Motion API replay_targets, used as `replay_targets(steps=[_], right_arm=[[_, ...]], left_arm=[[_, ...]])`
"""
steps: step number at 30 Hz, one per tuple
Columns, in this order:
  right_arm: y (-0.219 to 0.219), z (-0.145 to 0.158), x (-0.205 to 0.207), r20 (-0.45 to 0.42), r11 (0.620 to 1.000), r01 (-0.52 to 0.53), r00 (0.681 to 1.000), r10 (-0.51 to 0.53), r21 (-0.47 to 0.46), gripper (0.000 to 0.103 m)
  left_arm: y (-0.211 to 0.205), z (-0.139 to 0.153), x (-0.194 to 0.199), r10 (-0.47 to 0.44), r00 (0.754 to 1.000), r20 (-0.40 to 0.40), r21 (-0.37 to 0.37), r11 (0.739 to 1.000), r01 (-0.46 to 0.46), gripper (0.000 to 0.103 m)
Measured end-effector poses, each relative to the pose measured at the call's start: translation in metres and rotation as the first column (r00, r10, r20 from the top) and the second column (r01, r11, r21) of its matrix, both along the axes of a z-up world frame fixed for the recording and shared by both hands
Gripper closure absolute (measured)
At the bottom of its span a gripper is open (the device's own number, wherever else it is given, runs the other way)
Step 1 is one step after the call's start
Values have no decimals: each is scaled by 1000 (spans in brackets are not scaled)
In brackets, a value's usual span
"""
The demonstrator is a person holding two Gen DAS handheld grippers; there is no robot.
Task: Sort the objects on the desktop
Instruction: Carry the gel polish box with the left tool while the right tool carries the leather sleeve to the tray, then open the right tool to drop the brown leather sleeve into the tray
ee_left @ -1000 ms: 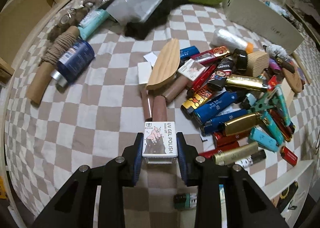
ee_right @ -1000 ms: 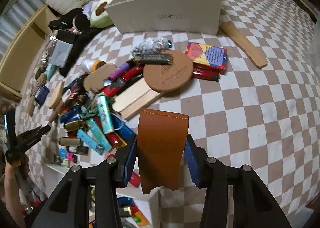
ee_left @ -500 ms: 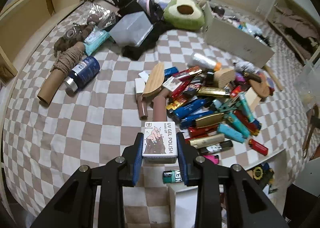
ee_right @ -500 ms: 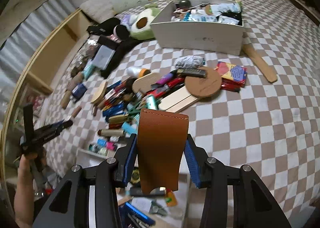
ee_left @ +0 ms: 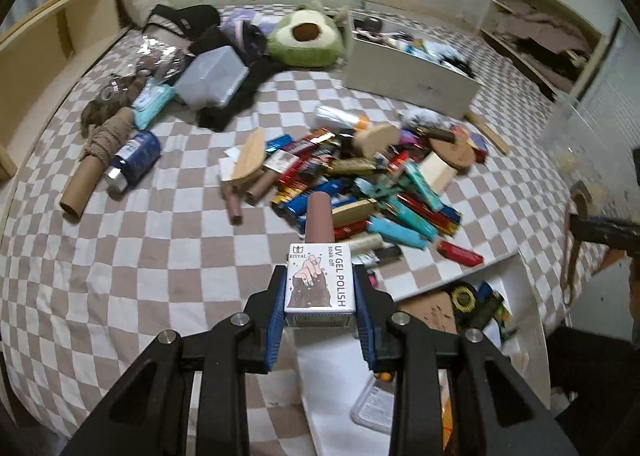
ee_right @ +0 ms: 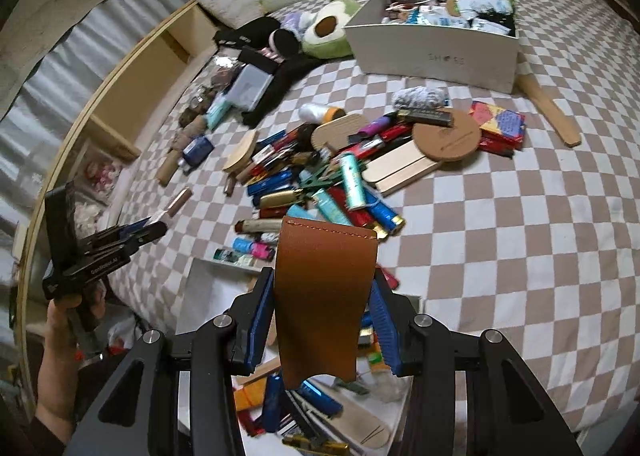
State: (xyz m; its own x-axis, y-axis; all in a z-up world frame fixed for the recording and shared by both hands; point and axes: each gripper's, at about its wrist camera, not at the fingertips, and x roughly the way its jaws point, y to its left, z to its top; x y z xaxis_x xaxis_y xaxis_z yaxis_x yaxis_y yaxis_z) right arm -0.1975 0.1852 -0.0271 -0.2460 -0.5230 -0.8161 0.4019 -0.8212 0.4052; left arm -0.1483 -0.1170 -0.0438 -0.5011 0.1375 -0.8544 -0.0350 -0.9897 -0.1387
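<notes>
Gel polish box (ee_left: 320, 279) sits clamped in the left tongs (ee_left: 320, 296); right tongs (ee_right: 322, 320) pinch a leather strap (ee_right: 320, 296). Both hang above a white bin (ee_right: 208, 296), likely needing a release there.

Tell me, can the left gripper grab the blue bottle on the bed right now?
Probably not. The left gripper already has its fingers shut on the gel polish bottle, and the blue bottle lies far off to its left.

I see my left gripper (ee_left: 319, 288) clamped on a gel polish bottle (ee_left: 319, 276), its brown cap pointing away. Beyond it a pile of lighters (ee_left: 360, 183) sprawls across the checkered cloth (ee_left: 140, 256). A white bin (ee_left: 496, 296) sits below right, a white box (ee_left: 408, 75) farther back.
</notes>
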Motion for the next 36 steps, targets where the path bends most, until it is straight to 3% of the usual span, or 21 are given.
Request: replay_targets(steps=[9, 17, 21, 26, 30, 32, 34, 36], right_arm=[[-34, -30, 23, 89, 990, -142, 986, 140, 22, 56], [-64, -76, 40, 215, 960, -264, 947, 239, 95, 56], [-65, -89, 40, 247, 953, -275, 939, 237, 130, 56], [-59, -97, 32, 233, 946, -246, 953, 196, 209, 56], [-55, -106, 27, 261, 947, -236, 949, 177, 216, 56], [-55, -111, 28, 276, 940, -247, 944, 179, 236, 52], [-56, -114, 30, 280, 932, -254, 943, 180, 257, 30], [-56, -113, 31, 279, 932, -256, 943, 182, 258, 29]], left_arm=[[43, -11, 9, -139, 989, 44, 19, 990, 138, 72], [92, -36, 17, -275, 953, 126, 11, 961, 276, 72], [108, -44, 23, -317, 937, 148, 8, 947, 320, 72], [120, -47, 29, -343, 927, 151, -2, 938, 347, 72], [127, -48, 33, -361, 921, 149, -6, 931, 366, 72], [131, -49, 35, -369, 917, 152, -7, 927, 374, 72], [135, -52, 36, -376, 913, 156, -13, 924, 383, 72], [137, -54, 37, -383, 909, 165, -16, 920, 390, 72]])
